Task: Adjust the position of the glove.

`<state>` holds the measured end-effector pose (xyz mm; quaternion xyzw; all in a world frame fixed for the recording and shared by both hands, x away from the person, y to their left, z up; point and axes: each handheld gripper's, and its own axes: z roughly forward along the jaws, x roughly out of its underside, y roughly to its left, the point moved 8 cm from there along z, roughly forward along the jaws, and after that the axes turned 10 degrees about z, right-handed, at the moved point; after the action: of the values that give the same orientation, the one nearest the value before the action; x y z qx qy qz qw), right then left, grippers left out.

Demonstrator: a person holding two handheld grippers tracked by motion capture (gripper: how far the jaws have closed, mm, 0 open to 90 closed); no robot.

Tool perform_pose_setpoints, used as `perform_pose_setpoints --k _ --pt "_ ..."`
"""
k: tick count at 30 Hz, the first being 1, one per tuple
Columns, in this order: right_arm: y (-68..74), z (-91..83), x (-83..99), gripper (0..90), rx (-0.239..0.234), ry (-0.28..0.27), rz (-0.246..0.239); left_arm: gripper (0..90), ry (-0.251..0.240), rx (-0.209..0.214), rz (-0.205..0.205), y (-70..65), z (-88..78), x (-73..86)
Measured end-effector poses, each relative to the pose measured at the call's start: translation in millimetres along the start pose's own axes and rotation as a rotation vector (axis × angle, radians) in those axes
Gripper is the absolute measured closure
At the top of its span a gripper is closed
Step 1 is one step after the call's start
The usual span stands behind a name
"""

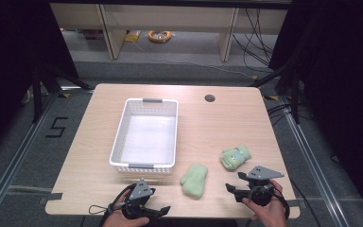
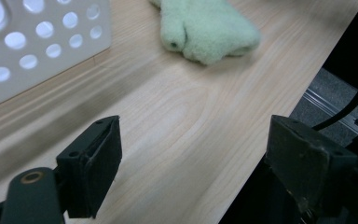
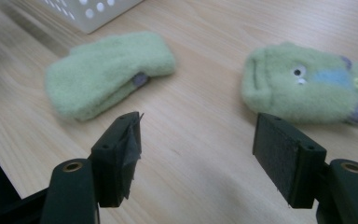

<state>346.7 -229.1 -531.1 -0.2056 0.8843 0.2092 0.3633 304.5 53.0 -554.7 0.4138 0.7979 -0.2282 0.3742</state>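
A plain green mitten (image 1: 194, 180) lies near the table's front edge, just right of the white basket (image 1: 118, 142). A second green mitten with a face on it (image 1: 235, 157) lies further right. My right gripper (image 1: 234, 182) sits between and in front of them, open with nothing between its jaws. In the right gripper view the plain mitten (image 3: 102, 74) lies ahead to the left of my right gripper (image 3: 198, 149) and the face mitten (image 3: 303, 84) to the right. My left gripper (image 1: 163, 209) rests open at the front edge. Its jaws (image 2: 196, 154) point toward the plain mitten (image 2: 209, 28).
The perforated basket wall (image 2: 42, 51) stands close on the left in the left gripper view, and the table's front edge (image 2: 279, 112) runs along the right. A round cable hole (image 1: 210, 98) sits at the back of the table. Bare wood lies right of the basket.
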Motion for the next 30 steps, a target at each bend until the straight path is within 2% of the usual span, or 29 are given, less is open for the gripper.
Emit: perform_pose_setpoints --k 1,2,3,4,5,6,7,9,10,12,15,16,17,18,19,20,23,24,25,26,27,28,29,30 --pt "2.8 0.3 -0.4 34.0 -0.017 0.013 0.002 18.1 -0.006 0.009 -0.027 -3.0 0.7 -2.3" --pt "2.0 1.7 -2.7 34.4 -0.018 0.009 -0.026 18.8 -0.005 0.006 0.004 -2.5 0.7 -2.9" --pt "4.6 4.0 -5.7 35.7 -0.026 0.004 -0.025 19.6 -0.020 0.000 -0.017 -4.5 3.1 -5.9" --pt "7.3 4.7 -6.3 36.4 -0.029 0.008 -0.004 19.8 -0.014 0.017 0.002 -5.9 2.6 -7.3" --pt "7.3 4.7 -6.3 36.4 -0.029 0.008 -0.004 20.3 -0.014 0.017 0.002 -5.9 2.6 -7.3" --pt "8.2 8.1 -13.1 38.0 -0.037 0.001 -0.041 20.8 -0.004 0.019 0.000 -8.7 6.0 -9.8" --pt "8.1 10.0 -16.9 39.0 -0.048 0.000 -0.072 21.1 -0.016 0.017 0.008 -10.6 8.3 -12.1" --pt "10.0 13.6 -23.6 40.4 -0.047 -0.008 -0.089 21.7 -0.019 0.027 0.009 -13.9 12.0 -15.0" --pt "11.2 14.8 -24.5 40.9 -0.048 -0.008 -0.078 21.9 -0.019 0.027 0.009 -13.9 12.0 -15.0" --pt "12.4 18.3 -28.6 43.0 -0.058 0.005 -0.093 23.1 -0.023 0.027 0.042 -16.3 17.8 -20.0" --pt "16.5 24.0 -33.6 45.1 -0.068 0.005 -0.090 25.3 -0.024 0.031 0.046 -17.4 20.9 -23.5" --pt "17.4 29.2 -37.9 46.6 -0.079 0.010 -0.117 27.5 -0.006 0.027 0.049 -16.7 22.8 -24.6" --pt "18.9 31.1 -38.8 47.3 -0.084 0.021 -0.114 28.4 -0.020 0.027 0.058 -16.6 25.3 -27.5" --pt "21.1 35.4 -41.0 48.3 -0.088 0.028 -0.118 28.9 -0.015 0.029 0.052 -16.8 26.2 -28.6" --pt "21.8 39.0 -43.4 49.9 -0.091 0.034 -0.137 29.7 -0.014 0.019 0.069 -15.0 27.2 -29.7" --pt "23.9 41.4 -44.5 50.8 -0.100 0.042 -0.134 31.6 -0.002 0.017 0.091 -13.3 27.7 -30.2" --pt "26.5 49.2 -48.9 53.4 -0.095 0.060 -0.143 34.3 0.004 0.011 0.077 -13.1 30.9 -32.7" --pt "27.9 56.1 -54.3 54.5 -0.098 0.062 -0.164 35.6 -0.010 0.020 0.080 -14.6 33.0 -35.5" --pt "27.9 56.1 -54.3 54.5 -0.098 0.062 -0.164 35.6 -0.014 0.020 0.074 -15.6 35.3 -36.8" --pt "30.5 62.0 -57.1 56.1 -0.104 0.083 -0.151 36.8 0.013 0.011 0.120 -12.5 35.7 -36.5" --pt "30.5 62.0 -57.1 56.1 -0.104 0.083 -0.151 36.8 0.009 0.013 0.093 -14.7 38.6 -37.5" --pt "30.8 68.4 -60.1 57.3 -0.108 0.092 -0.162 39.0 -0.001 0.018 0.086 -17.1 42.5 -40.5" --pt "30.8 68.4 -60.1 57.3 -0.108 0.092 -0.162 39.8 -0.001 0.018 0.086 -17.1 42.5 -40.5" --pt "32.2 74.2 -62.1 57.7 -0.111 0.099 -0.170 40.9 0.002 0.014 0.113 -15.3 45.0 -42.9"
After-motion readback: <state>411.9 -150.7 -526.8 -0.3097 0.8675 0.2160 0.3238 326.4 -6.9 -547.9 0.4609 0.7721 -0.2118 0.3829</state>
